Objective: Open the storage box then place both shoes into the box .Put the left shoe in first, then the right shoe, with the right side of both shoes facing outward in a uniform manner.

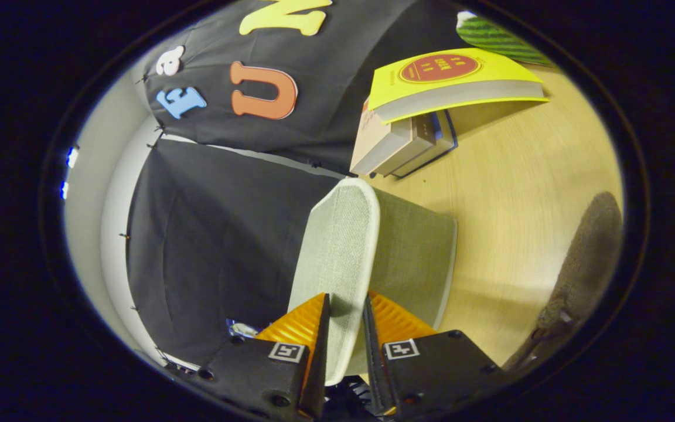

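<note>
I have the claw (346, 328) clamped on the lid (337, 258) of the storage box (416, 264), one finger on each face of the pale fabric panel, so the flap sits pinched between them and stands up edge-on ahead of me. The view is rolled over on its side, so the counter (519, 193) runs up beside the box, not under it. I judge that I am in the opening step: the lid looks lifted away from the grey-green body of the box, which sits just beyond the fingers on the counter, but I cannot see into the box from here, so I cannot say how wide it stands open or whether anything is inside. One dark brownish, fuzzy shape (583, 275) lies on the counter well apart from the box; it may be one of the shoes, though it is too far out in the curved edge of the view for me to be sure, or to tell left from right. By my reading nothing has gone in yet, so both shoes remain to be placed, left first, then right, each with its right side facing outward. A stack of books (413, 140) with a yellow book (454, 82) on top sits beyond the box, clear of the work.
</note>
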